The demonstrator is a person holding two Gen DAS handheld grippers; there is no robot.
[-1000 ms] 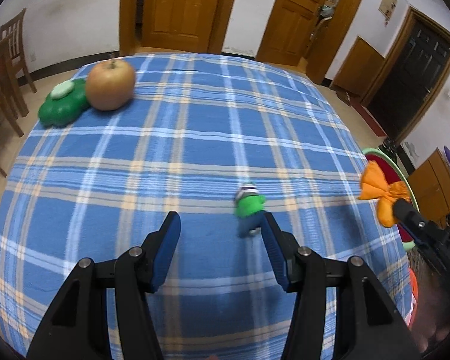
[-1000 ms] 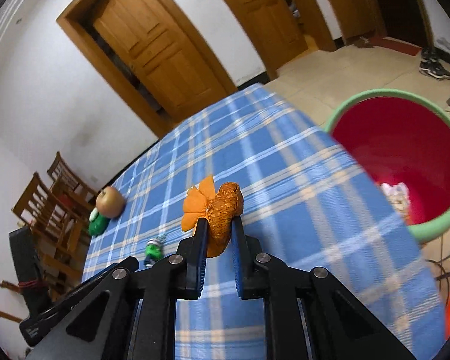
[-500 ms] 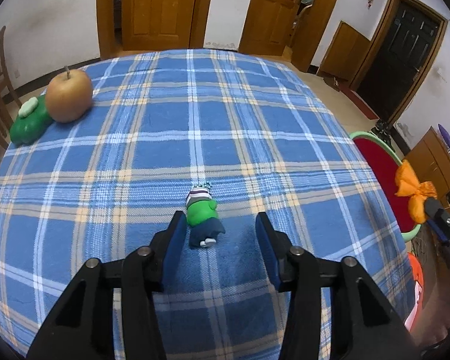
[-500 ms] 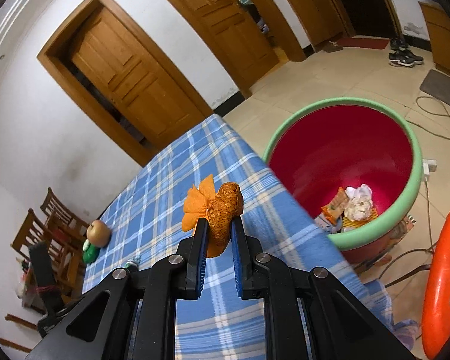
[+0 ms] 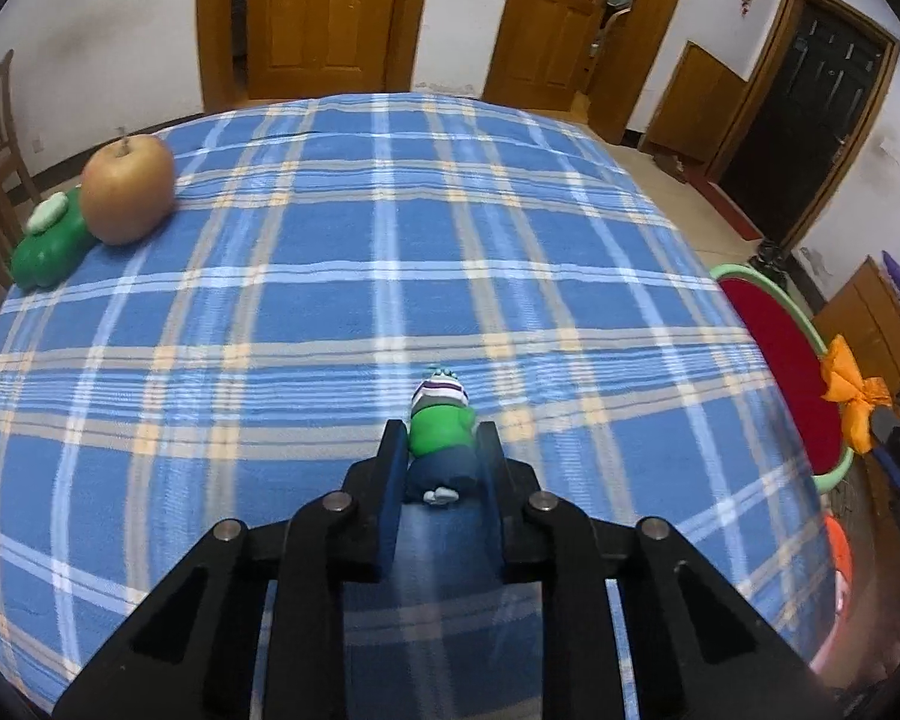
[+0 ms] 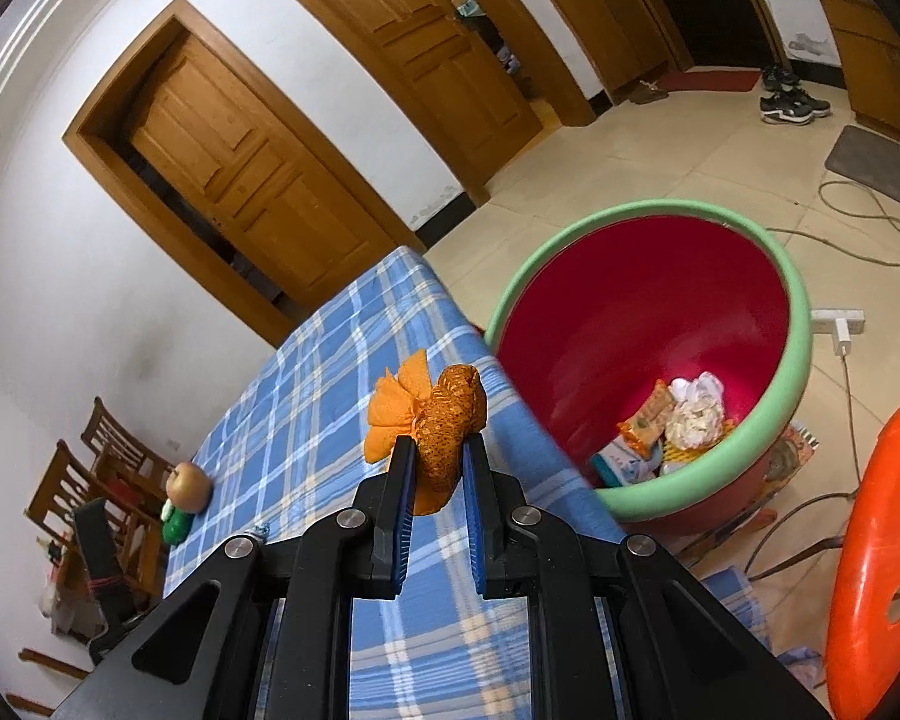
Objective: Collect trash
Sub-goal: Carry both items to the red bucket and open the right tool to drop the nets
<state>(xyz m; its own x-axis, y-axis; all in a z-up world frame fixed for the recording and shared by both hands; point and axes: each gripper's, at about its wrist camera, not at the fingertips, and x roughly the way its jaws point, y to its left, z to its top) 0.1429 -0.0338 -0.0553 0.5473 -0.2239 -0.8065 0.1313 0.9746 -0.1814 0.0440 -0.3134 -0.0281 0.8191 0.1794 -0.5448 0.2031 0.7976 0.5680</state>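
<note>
My left gripper is shut on a small toy figure with a green shirt, blue trousers and a striped cap, lying on the blue plaid tablecloth. My right gripper is shut on an orange cloth pouch with a frilled top and holds it in the air at the table's edge, left of the red bin with a green rim. The pouch and the bin also show at the right of the left wrist view. The bin holds wrappers and crumpled paper.
An apple and a green toy sit at the table's far left; both also show in the right wrist view, apple. An orange plastic stool stands beside the bin. Wooden chairs stand at the left. Cables lie on the floor.
My left gripper has moved onto the toy figure and closed on it. My right gripper has carried the pouch closer to the bin, which now looks larger.
</note>
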